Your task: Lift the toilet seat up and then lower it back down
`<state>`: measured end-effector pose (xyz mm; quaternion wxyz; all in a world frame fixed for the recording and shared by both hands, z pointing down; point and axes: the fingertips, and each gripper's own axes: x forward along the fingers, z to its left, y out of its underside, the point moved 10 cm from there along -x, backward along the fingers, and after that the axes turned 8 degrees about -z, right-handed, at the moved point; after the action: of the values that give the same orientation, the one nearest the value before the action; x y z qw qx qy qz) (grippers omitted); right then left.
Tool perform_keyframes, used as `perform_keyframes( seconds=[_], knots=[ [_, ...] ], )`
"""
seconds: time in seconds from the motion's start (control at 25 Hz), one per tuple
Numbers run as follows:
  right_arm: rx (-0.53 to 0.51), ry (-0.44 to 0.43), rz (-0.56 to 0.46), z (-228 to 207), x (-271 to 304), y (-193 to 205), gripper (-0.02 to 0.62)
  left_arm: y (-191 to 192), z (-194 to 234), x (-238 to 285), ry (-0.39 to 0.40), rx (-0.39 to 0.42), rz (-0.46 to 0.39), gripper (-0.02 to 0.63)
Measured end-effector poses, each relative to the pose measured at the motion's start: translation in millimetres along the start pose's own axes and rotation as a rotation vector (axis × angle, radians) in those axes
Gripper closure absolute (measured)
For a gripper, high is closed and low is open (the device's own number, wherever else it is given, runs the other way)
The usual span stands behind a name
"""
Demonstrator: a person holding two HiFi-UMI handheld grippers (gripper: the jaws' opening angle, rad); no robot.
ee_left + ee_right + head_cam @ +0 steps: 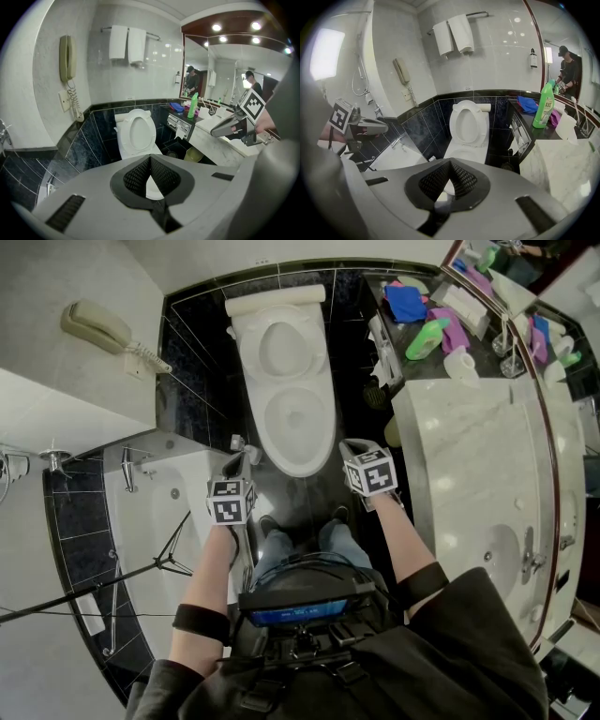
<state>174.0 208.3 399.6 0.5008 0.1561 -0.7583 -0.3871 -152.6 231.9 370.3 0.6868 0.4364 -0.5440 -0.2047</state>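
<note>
The white toilet seat (pixel 284 345) stands raised against the tank, with the open bowl (pixel 298 423) below it. The same upright seat (pixel 138 131) shows straight ahead in the left gripper view, and again in the right gripper view (pixel 468 123). My left gripper (pixel 241 451) hangs at the bowl's front left, its jaws shut on nothing (pixel 150 157). At the bowl's front right, my right gripper (pixel 354 448) has its pads meeting at the tip, also empty (pixel 450 161). Neither gripper touches the toilet.
A bathtub (pixel 159 512) lies to the left and a marble counter (pixel 469 456) with a sink to the right. A green bottle (pixel 427 338) and cloths sit on the counter's far end. A wall phone (pixel 94 326) hangs at left; a small bin (pixel 193 154) stands beside the toilet.
</note>
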Motion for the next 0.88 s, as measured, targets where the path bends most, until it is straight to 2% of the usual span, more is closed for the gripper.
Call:
perform_keyframes(
  seconds=[0.88],
  knots=[
    [-0.014, -0.013, -0.011, 5, 11, -16, 0.583, -1, 11, 7, -0.002, -0.008, 0.000, 0.598]
  ],
)
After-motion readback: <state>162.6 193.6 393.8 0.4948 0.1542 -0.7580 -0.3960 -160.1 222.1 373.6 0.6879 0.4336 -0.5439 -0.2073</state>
